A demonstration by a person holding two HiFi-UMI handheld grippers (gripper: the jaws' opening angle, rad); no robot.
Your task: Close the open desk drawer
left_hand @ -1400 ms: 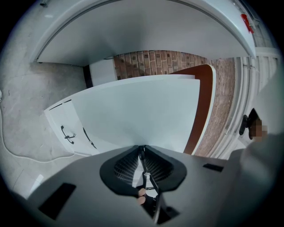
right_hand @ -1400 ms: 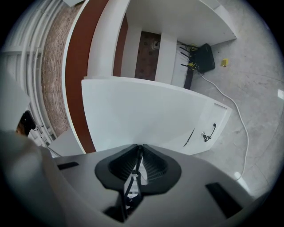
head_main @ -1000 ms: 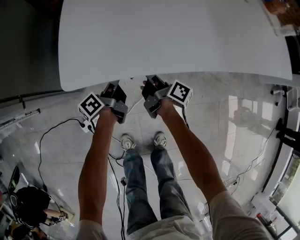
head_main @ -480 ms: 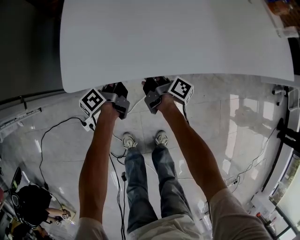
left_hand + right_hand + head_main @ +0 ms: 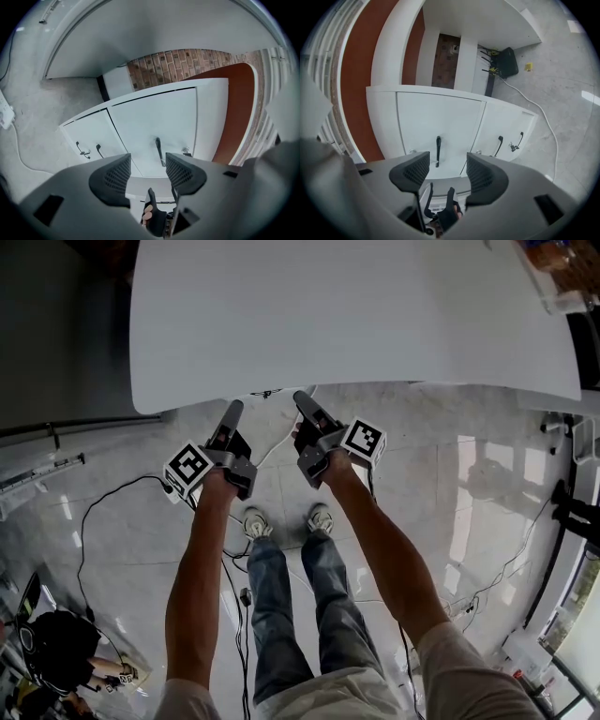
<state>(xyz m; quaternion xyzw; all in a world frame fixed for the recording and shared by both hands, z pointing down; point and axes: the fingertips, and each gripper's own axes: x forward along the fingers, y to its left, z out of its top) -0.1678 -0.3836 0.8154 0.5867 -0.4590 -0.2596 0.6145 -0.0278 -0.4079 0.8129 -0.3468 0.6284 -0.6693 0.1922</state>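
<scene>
We hold both grippers just below the near edge of the desk [image 5: 356, 315], side by side and apart from each other. The left gripper [image 5: 147, 161] is released: its jaws have just been opening, they now stand wide, and nothing lies between them. The right gripper [image 5: 447, 159] is the same, with jaws that have just been opening and an empty gap between them.

The drawer [image 5: 154, 117] lies straight ahead of both grippers, under the desk and clear of the fingertips. Its black handle [image 5: 159, 151] shows through the gap of the left gripper, nearer the right jaw. In the right gripper view the handle shows nearer the left jaw. Neither gripper touches it.

The drawer seems to sit level with the second front [image 5: 89, 136] beside it, though we cannot be sure. That second front carries two small dark handles, and it lies on the outer side of each gripper.

A brick wall [image 5: 173, 68] shows beyond the drawer. Under our arms a black cable [image 5: 103, 502] loops over the floor [image 5: 469, 521].
</scene>
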